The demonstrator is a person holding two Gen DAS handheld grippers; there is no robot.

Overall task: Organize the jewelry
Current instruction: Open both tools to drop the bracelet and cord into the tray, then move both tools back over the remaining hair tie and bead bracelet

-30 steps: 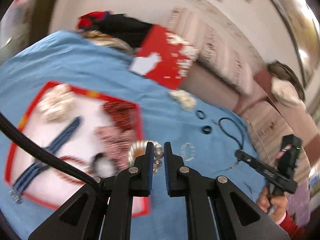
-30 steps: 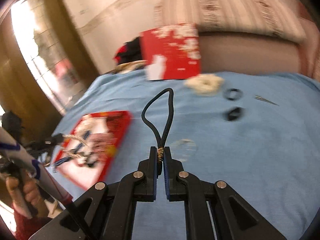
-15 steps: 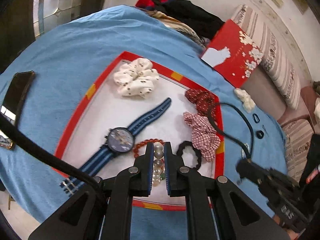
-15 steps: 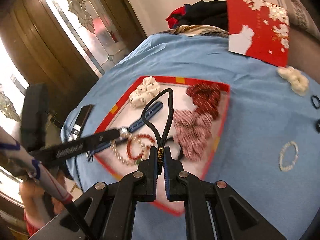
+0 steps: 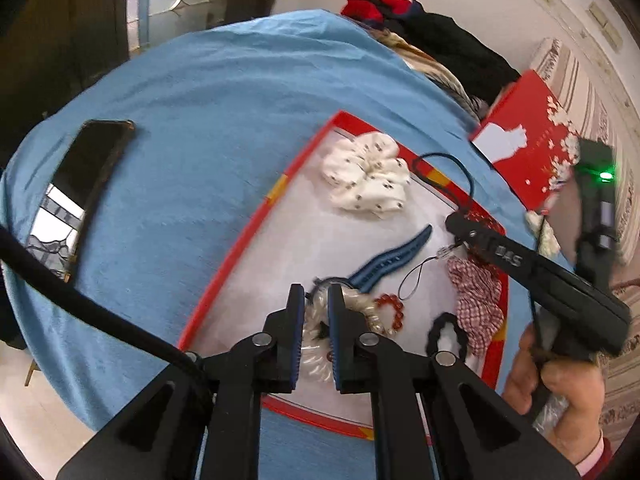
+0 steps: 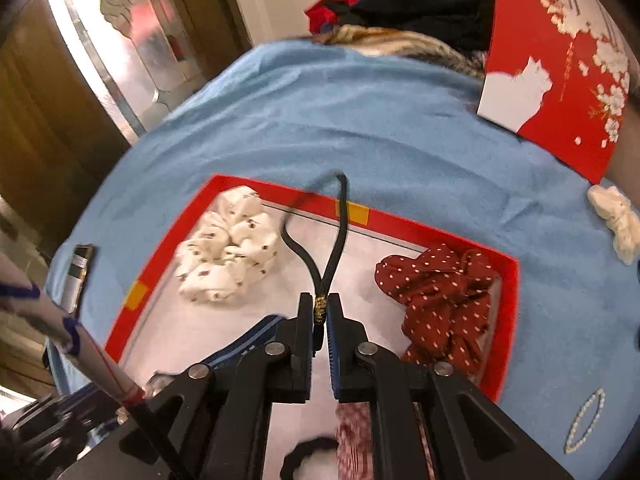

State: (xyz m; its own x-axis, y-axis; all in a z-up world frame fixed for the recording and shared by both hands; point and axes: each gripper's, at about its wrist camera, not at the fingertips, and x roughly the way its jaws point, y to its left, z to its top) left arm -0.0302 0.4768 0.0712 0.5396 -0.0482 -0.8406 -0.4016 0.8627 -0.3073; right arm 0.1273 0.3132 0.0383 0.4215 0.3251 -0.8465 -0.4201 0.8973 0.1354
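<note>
A red-rimmed tray [image 5: 244, 236] with a white floor lies on the blue cloth. My left gripper [image 5: 316, 312] is shut on a pearl bracelet [image 5: 360, 312], low over the tray's near part beside the blue-strapped watch [image 5: 396, 260]. My right gripper [image 6: 319, 312] has a black cord necklace [image 6: 336, 240] by its gold clasp between the pads, and its jaws are opening. The cord's loop stands out over the tray between the white scrunchie [image 6: 228, 248] and the red dotted scrunchie [image 6: 440, 292]. In the left wrist view the right gripper [image 5: 456, 224] reaches in from the right.
The tray also holds a red bead bracelet [image 5: 390, 310], a black scrunchie [image 5: 444, 332] and a checked scrunchie [image 5: 476, 296]. A phone [image 5: 88, 176] lies left of the tray. A red box lid [image 6: 560, 80], a white hair tie [image 6: 616, 220] and a bead bracelet [image 6: 586, 420] lie to the right.
Both grippers have swung left from over the bare blue cloth to over the tray, carrying the pearl bracelet and the black cord. The right jaws' gap is a little wider.
</note>
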